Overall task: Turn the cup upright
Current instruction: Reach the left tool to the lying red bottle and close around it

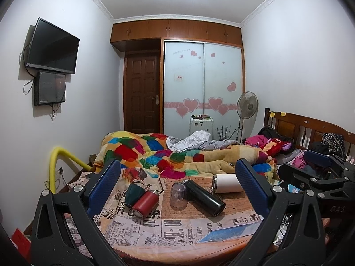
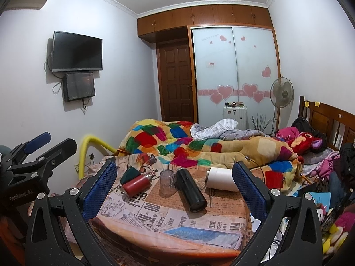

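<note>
Bottles crowd clear cup [image 1: 177, 196]: black flask [image 1: 204, 197] touching, red flask [image 1: 145, 202] beside.

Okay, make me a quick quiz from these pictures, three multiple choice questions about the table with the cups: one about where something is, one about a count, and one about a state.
1. What lies nearest the white flask?
A. black flask
B. red flask
C. green cup

2. How many drinking vessels are on the table?
A. three
B. five
C. seven

3. How is the black flask?
A. upright
B. on its side
C. gripped

Answers:
1 A, it lies just left of the white one.
2 B, green cup, red flask, clear cup, black and white flasks.
3 B, its base faces the camera.
</note>
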### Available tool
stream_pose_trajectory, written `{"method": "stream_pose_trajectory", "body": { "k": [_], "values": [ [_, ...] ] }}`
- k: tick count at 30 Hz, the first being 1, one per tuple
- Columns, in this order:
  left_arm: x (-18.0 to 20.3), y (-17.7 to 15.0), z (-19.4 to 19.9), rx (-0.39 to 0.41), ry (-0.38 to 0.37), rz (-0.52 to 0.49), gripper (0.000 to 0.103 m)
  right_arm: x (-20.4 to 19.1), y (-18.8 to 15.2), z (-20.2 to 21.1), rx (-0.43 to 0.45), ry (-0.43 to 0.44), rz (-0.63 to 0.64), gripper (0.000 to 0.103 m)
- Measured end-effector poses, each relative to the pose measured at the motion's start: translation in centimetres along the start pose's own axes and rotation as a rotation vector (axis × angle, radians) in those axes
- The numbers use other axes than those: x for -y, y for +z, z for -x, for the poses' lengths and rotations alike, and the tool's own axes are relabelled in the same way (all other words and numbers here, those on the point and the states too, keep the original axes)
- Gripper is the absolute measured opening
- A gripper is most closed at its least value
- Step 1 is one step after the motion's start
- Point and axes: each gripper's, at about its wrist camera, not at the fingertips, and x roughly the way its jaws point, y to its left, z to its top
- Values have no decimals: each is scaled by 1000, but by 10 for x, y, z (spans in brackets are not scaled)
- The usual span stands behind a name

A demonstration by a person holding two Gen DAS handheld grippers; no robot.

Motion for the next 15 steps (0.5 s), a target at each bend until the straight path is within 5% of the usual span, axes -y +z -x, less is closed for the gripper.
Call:
{"method": "stream_pose_trajectory", "body": {
  "k": [6,15],
  "values": [
    [-20,-14,-39,-107,28,32,103,10,-13,-23,-72,-29,-5,103],
    [-65,-88,-170,-464,61,-12,103,32,-39,-77,-253,-101,-16,103]
  ]
}}
